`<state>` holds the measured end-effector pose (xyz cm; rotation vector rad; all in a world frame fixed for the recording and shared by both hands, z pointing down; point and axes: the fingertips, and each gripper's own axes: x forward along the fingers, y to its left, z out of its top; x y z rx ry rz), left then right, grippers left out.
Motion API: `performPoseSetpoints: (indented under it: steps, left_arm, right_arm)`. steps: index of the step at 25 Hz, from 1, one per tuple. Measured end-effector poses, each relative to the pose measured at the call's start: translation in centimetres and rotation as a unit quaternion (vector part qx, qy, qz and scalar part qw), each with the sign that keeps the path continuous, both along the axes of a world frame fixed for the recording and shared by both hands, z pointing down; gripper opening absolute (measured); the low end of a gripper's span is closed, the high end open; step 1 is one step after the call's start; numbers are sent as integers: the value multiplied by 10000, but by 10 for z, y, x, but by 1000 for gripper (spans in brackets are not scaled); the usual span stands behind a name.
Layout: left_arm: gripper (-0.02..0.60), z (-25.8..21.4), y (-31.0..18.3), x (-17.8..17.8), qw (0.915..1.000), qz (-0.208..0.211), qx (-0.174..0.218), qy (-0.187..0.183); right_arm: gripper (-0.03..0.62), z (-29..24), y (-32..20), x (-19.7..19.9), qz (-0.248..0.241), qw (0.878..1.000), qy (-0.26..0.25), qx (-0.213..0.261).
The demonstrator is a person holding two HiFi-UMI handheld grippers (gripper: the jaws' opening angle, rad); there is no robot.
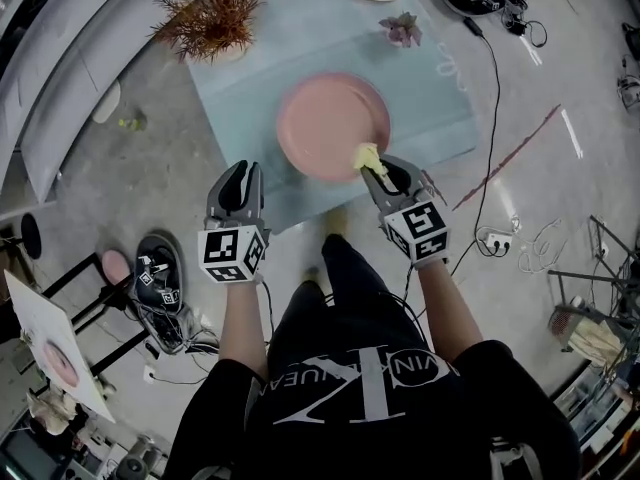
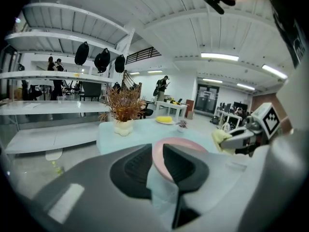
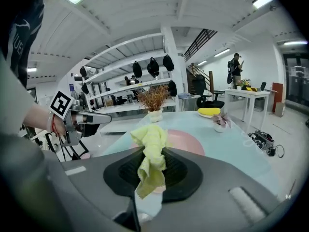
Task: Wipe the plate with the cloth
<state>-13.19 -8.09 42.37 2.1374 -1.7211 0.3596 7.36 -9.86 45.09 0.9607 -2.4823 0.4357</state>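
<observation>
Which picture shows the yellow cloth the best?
The right gripper view: the yellow cloth fills the middle, bunched up and clamped in the right gripper. The head view shows only a small yellow tuft at the pink plate's near rim. The left gripper view shows a tiny bit off at the right.

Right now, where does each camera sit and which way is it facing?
Head view: on the head, looking steeply down at the plate; arms, torso, left tongs and right tongs show.
Left gripper view: on the left tongs, facing forward across the plate; its open jaws show.
Right gripper view: on the right tongs, facing forward over the plate; its jaws pinch the cloth.
Shared: both gripper views show plate, plant, the other tongs.
</observation>
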Motion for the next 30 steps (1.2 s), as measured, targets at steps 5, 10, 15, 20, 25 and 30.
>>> performPoseSetpoints:
  steps: [5,10,15,20,25,30]
  left_arm:
    - [0,23,-19,4,9998,-41,-169,8]
    - [0,51,-30,10,9989,-16,-475,6]
    - [0,78,-41,12,9970,112,-762,68]
    - [0,101,-53,14,9948,186,-978,195]
    - [0,117,-64,14,9923,193,-1181,316]
    - [0,120,-67,12,9910,228,-1198,546]
  right_arm:
    - [80,20,-19,-10,-355,9989,309,-61]
    - [80,41,-31,-32,-822,9939,733,-4]
    - [77,62,-37,-63,-1348,9850,1078,-17]
    - [77,82,-49,-85,-1764,9724,1528,-76]
    - [77,105,-58,-106,-2070,9611,1820,-180]
    - [75,121,-66,-129,-2382,9498,2020,-154]
